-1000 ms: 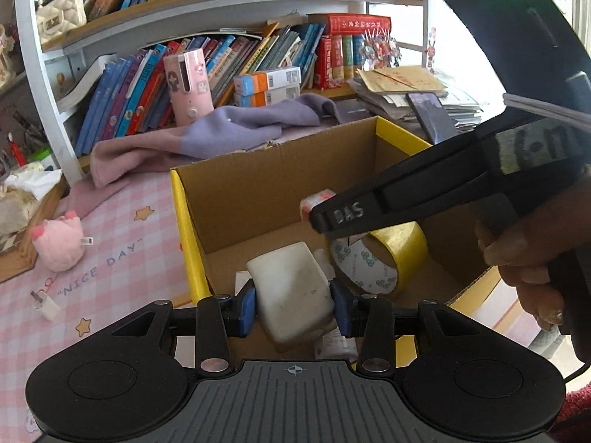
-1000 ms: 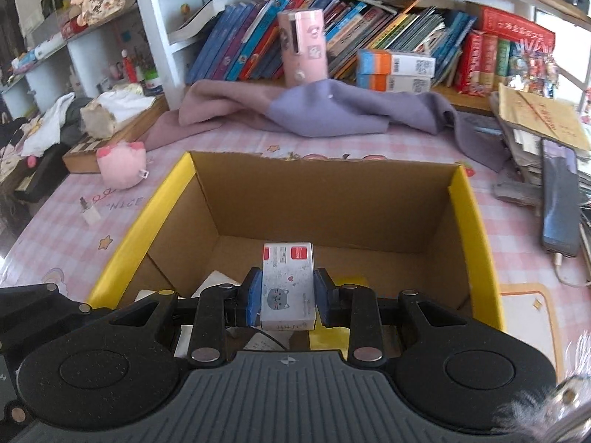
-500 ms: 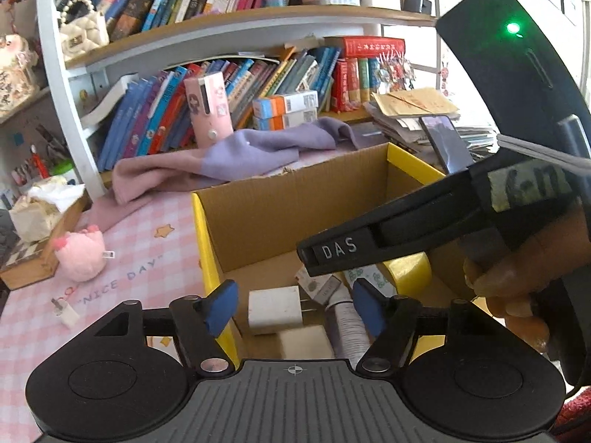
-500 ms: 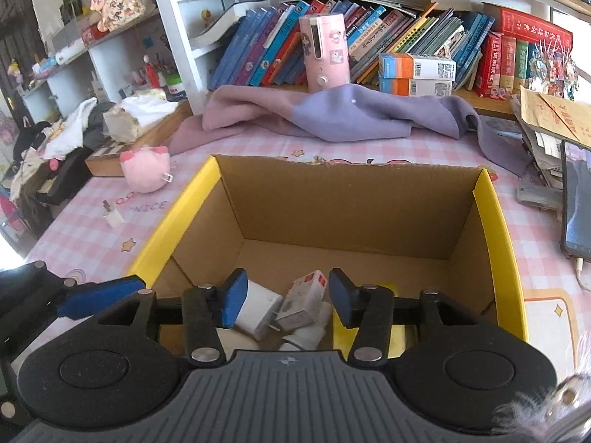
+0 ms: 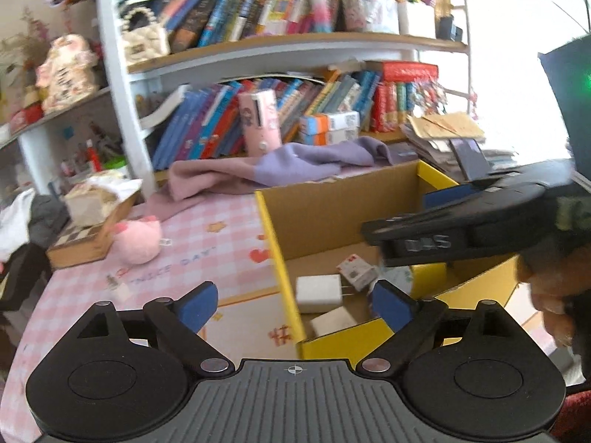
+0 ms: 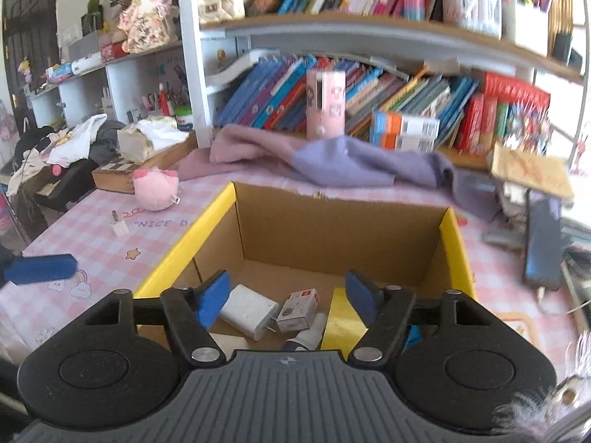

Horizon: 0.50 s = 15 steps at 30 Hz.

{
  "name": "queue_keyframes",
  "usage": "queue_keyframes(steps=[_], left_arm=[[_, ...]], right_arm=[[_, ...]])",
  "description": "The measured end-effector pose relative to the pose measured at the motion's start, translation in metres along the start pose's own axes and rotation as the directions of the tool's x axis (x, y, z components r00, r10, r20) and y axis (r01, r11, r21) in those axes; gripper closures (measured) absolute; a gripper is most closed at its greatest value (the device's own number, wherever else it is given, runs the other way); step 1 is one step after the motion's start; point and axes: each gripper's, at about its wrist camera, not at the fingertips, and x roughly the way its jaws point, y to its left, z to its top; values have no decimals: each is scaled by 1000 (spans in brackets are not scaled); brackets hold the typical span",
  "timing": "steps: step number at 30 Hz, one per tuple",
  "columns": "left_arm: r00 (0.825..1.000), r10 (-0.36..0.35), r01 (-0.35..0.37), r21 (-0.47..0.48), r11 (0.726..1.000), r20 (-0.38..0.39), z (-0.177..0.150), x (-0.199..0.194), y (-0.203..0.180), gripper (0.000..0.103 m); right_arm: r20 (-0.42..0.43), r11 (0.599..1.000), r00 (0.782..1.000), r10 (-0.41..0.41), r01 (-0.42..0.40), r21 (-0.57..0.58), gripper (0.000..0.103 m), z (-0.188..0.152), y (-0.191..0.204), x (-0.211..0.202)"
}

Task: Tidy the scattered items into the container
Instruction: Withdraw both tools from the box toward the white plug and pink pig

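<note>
Both my tongs, left gripper [image 5: 293,304] and right gripper [image 6: 288,295], are opening wide, nothing gripped. The box [image 6: 456,247] floor is half hidden behind them, everything blurry. Pink checked tablecloth [image 6: 92,236], crammed bookshelf [image 6: 369,29] behind.

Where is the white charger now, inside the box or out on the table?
Inside. The white charger lies on the floor of the cardboard box, beside a small printed carton, with no tool pad touching it.

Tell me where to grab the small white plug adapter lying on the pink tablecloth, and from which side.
Grip the small white plug adapter across its boxy white body, coming from above. It lies flat on the tablecloth with its prongs pointing away, so the body's two side faces look the easiest to pinch.
</note>
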Motion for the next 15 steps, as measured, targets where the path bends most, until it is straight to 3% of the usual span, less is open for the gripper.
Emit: queue_keyframes(steps=[15], left_arm=[[997,-54,53,14,998,48,-37,-51,49,9]], right_arm=[[52,969,979,-197,186,160,26,-28,43,-61]])
